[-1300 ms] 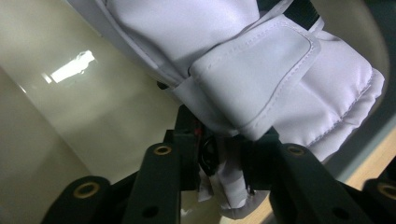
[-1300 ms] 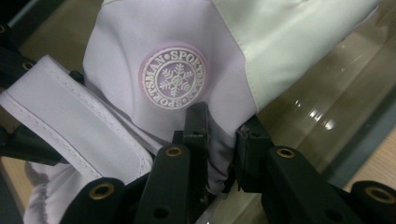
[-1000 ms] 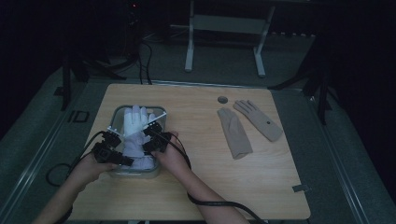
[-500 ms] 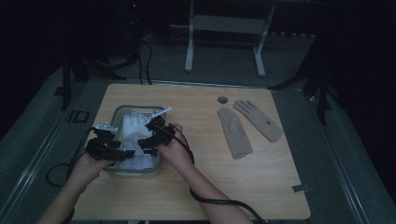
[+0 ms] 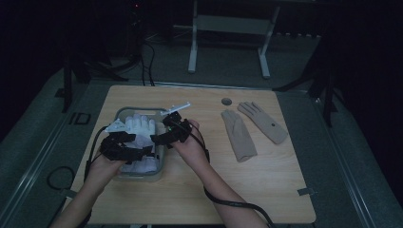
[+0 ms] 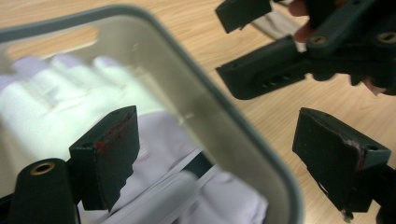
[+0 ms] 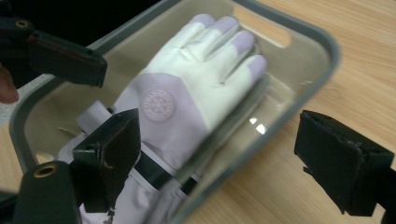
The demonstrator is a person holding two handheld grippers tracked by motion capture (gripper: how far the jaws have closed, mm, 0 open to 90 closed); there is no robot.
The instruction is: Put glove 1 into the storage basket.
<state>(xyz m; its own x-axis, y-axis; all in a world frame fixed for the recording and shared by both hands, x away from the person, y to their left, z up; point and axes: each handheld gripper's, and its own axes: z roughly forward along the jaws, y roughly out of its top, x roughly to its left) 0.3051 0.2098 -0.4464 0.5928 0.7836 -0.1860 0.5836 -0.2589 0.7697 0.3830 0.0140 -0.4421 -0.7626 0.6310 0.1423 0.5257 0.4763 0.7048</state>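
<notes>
White gloves [image 7: 187, 98] lie in the tray [image 5: 121, 114], left-centre of frame; both your grippers [image 5: 124, 148] [image 5: 167, 134] gape wide, empty; tan gloves [image 5: 240, 135] remain.

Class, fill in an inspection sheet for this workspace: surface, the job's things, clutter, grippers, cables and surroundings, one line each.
Surface: wooden table, bare at its near right.
Job's things: grey tray on the table's left, holding white and lilac gloves.
Clutter: two beige gloves lying flat on the right; small round grey disc beyond them.
Grippers: left hand-held gripper open, jaws either side of the tray's rim; right hand-held gripper open, also straddling the rim. Neither holds anything.
Cables: black cable trails along the right forearm; another loops off the table's left edge.
Surroundings: dark room, grey floor, white metal stand behind the table.
</notes>
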